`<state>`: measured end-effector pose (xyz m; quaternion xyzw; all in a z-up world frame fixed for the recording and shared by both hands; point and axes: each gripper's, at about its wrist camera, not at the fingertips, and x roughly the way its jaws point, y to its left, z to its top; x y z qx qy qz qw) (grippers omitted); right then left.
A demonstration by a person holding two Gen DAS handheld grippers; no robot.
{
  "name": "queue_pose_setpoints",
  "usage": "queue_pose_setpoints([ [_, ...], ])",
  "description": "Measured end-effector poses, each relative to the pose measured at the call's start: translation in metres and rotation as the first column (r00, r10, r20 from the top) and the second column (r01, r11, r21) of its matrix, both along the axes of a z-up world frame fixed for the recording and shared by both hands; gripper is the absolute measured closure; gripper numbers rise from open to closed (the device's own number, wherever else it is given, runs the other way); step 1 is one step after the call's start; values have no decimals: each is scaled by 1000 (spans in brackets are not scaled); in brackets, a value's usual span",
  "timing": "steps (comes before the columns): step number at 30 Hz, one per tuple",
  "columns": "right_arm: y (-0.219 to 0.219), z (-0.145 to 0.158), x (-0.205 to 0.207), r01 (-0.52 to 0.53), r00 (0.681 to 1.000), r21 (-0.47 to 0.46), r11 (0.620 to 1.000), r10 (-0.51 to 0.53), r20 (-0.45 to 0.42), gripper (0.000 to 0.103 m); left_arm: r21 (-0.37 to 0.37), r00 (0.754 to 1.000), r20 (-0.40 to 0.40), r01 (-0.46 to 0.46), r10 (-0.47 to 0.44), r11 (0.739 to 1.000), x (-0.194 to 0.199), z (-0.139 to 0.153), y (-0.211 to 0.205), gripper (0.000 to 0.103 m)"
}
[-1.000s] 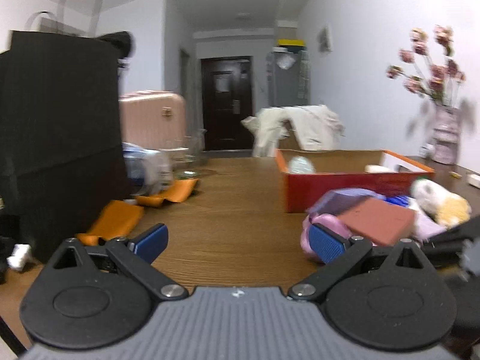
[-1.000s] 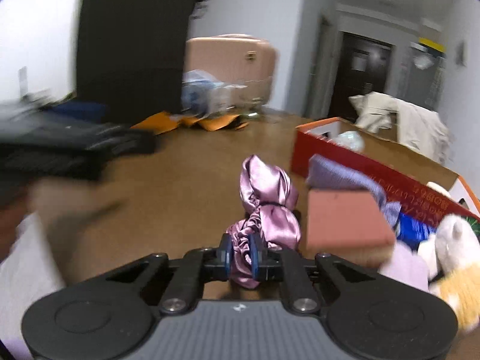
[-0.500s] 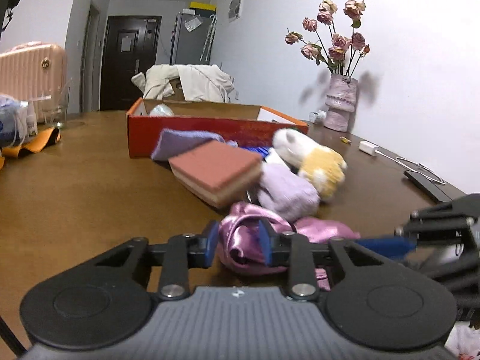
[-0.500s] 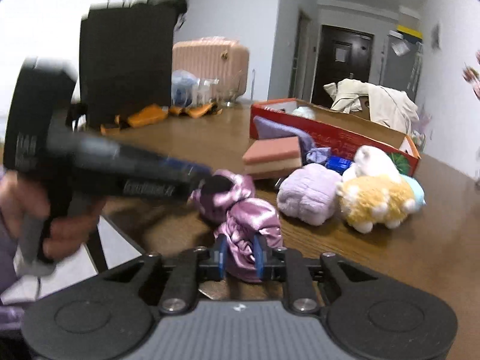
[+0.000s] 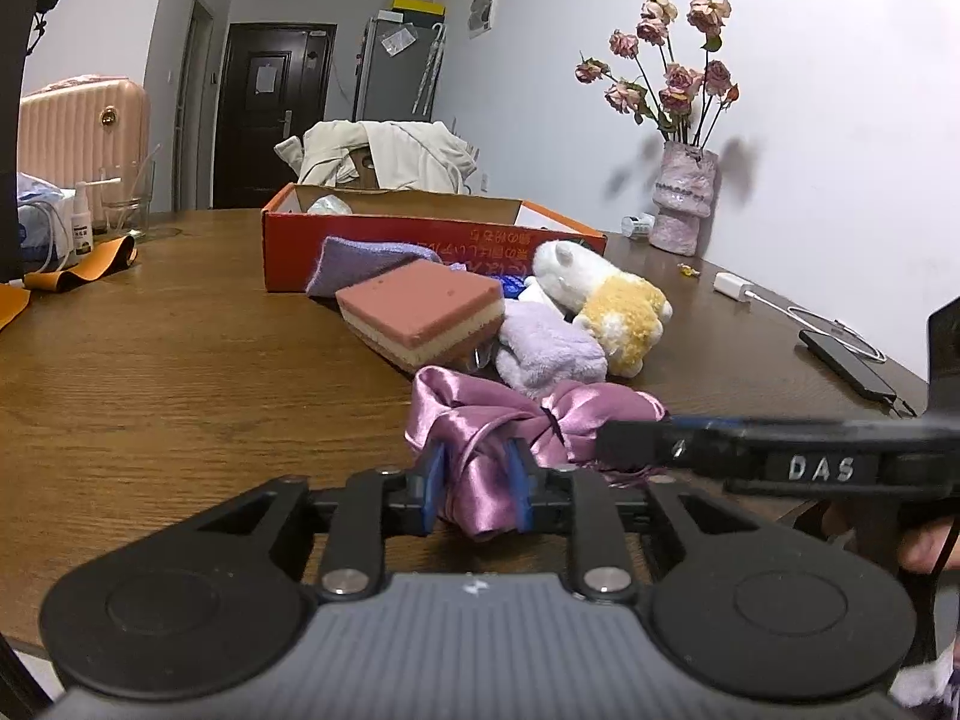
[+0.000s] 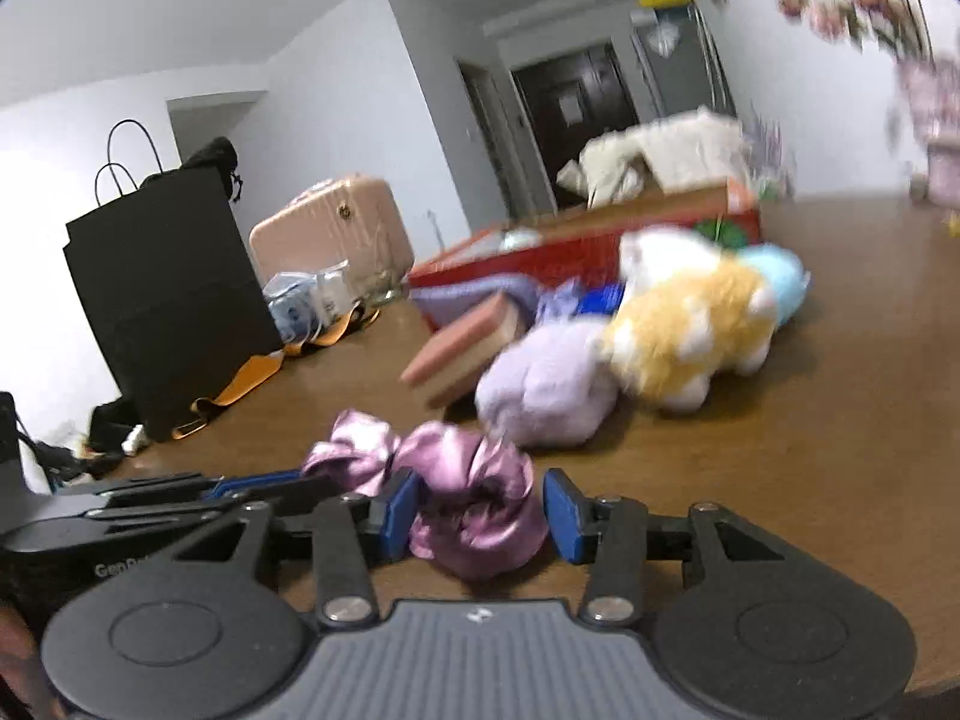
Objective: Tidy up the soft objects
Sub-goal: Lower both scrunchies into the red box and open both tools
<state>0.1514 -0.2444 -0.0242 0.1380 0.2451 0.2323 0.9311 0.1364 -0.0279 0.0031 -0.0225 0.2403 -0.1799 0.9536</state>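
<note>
Now left tongs (image 5: 474, 489) clenched on satin scrunchie (image 5: 516, 420); right tongs (image 6: 477, 516) opening, seemingly released, low over table (image 5: 180, 360)

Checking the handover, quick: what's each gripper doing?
Left gripper: shut on the pink satin scrunchie.
Right gripper: open, jaws just opening, scrunchie's other end between them.

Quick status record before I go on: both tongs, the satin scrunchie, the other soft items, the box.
left tongs: shut on satin scrunchie
right tongs: jaws just opening, apart from the scrunchie's other end
scrunchie: on table, near edge
sponge, purple plush, yellow-white plush: on table, outside box
red box: open, behind pile
</note>
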Motion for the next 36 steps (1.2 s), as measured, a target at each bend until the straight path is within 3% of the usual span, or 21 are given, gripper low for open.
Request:
queue_pose_setpoints([
  [2, 0, -5, 1, 2, 1000, 29, 1000, -2, -9, 77, -14, 1000, -11, 5, -5, 1000, 2, -2, 2, 77],
  [5, -5, -8, -2, -1, 999, 82, 997, 4, -33, 83, -31, 1000, -26, 13, -14, 999, 3, -1, 3, 78],
  [9, 0, -6, -4, 7, 999, 85, 996, -4, -36, 85, -19, 1000, -17, 21, -21, 1000, -1, 3, 0, 87],
  [14, 2, 5, -8, 8, 1000, 63, 998, -6, -22, 86, -26, 1000, -11, 21, -22, 999, -1, 12, 1, 88],
  [21, -7, 60, 15, -4, 998, 51, 999, 1, 56, 86, -61, 997, 56, 58, -54, 996, 32, 65, 1, 89],
  [24, -17, 92, 54, -15, 997, 55, 998, 11, 80, 86, -65, 993, 91, 84, -78, 994, 80, 102, -4, 88],
  [28, -31, 133, 151, -25, 999, 83, 996, 20, 50, 86, -54, 994, 82, 75, -70, 996, 176, 136, -10, 88],
  [32, -28, 139, 269, -29, 996, 64, 997, 35, -82, 87, 15, 999, -38, 8, -8, 1000, 293, 136, -21, 88],
  [36, -25, 114, 376, -8, 972, 111, 994, 34, -232, 87, 27, 982, -184, -38, 43, 999, 392, 112, -18, 89],
])
